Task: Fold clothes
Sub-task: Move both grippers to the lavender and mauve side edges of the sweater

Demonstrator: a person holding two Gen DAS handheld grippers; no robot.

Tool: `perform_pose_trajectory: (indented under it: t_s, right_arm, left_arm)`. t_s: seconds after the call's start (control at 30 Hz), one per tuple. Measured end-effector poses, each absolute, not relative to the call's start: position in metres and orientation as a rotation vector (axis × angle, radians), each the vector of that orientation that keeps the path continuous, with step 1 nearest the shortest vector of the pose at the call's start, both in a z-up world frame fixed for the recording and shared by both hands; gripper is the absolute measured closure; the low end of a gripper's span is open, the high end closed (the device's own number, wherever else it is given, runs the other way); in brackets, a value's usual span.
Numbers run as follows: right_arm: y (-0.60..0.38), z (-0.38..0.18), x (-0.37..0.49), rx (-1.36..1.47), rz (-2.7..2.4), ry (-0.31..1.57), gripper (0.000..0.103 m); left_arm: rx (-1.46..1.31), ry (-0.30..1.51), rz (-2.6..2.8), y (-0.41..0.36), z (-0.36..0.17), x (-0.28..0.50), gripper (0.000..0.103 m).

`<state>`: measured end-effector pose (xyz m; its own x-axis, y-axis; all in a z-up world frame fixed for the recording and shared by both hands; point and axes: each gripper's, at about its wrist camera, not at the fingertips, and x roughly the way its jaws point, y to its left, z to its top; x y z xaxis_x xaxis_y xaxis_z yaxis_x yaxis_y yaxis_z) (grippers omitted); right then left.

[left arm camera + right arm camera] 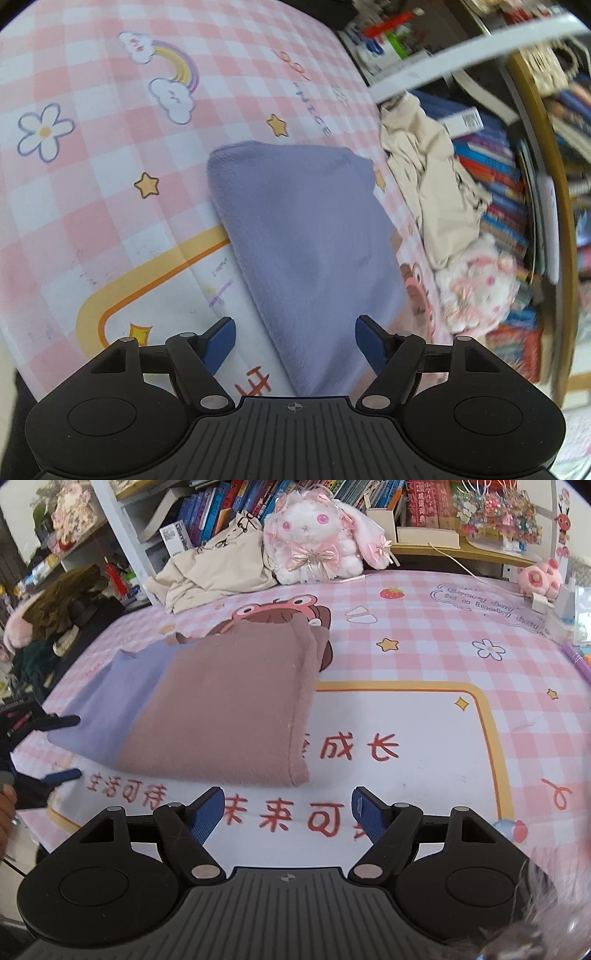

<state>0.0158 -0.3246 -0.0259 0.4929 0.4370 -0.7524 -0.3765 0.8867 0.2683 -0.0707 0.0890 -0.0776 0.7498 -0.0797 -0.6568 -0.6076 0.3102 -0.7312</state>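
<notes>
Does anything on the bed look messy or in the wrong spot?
Yes. The beige garment lies crumpled in a heap beside the plush bunny, not folded. The folded pink-and-lilac garment looks neat, though its lilac edge sticks out unevenly on one side.

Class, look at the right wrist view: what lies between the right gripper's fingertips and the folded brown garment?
Only bare printed mat with red characters lies between the right gripper and the brown garment, as the right wrist view shows.

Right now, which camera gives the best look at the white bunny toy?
The right wrist view: the bunny toy sits upright and sharp at the back of the checked mat, facing the camera. The left wrist view shows only a blurred pink-white lump at the mat's edge.
</notes>
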Motion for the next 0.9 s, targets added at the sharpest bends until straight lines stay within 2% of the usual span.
perform_pose_trajectory:
  t_s: [0.3,0.53,0.63,0.9]
  right_arm:
    - [-0.328,-0.023,0.045,0.164,0.387,0.923,0.034]
    - [-0.315,-0.037,0.063,0.234,0.366,1.024,0.036]
    - [-0.305,-0.039,0.062,0.237,0.352,1.033,0.046]
    - [-0.28,-0.046,0.054,0.216,0.246,1.023,0.047]
  left_arm:
    - [-1.287,0.616,0.382,0.111,-0.085,-0.066,0.03]
    - [-1.303,0.642,0.34,0.13,-0.087,-0.059,0.03]
    - [-1.314,0.654,0.318,0.138,-0.088,-0.057,0.03]
    - [-1.311,0.721,0.237,0.154,-0.09,-0.048,0.034]
